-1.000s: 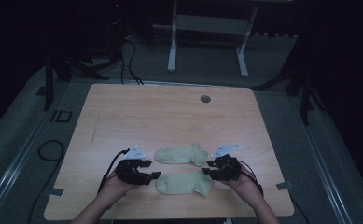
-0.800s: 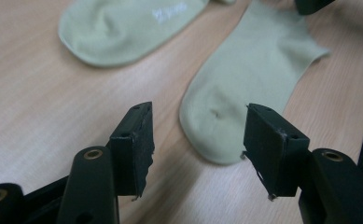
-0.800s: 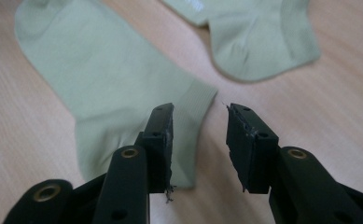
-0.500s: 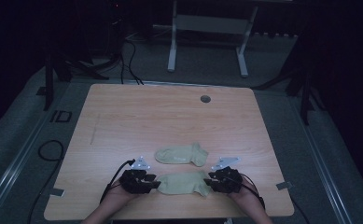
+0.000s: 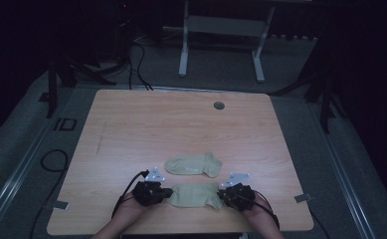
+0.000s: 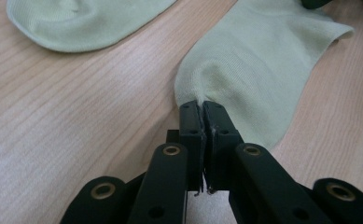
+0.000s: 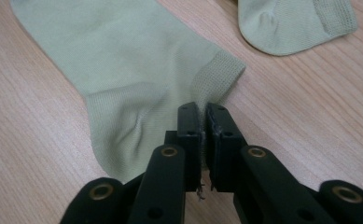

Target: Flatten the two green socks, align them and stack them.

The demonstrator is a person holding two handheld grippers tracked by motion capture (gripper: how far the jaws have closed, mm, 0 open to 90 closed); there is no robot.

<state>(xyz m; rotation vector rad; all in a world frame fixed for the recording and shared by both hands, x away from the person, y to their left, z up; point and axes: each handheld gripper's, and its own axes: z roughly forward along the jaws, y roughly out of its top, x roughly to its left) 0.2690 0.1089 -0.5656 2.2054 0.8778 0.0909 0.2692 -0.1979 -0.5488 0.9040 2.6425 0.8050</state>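
Both claws have just been closing: the left claw now pinches the toe end of the near sock, the right claw its cuff. The sock lies flat on the surface just in front of the far sock (untouched), so a lift looks ready.

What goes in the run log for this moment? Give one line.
left hand-held gripper: shut on near sock, toe end | right hand-held gripper: shut on near sock, cuff end | far sock: untouched on table
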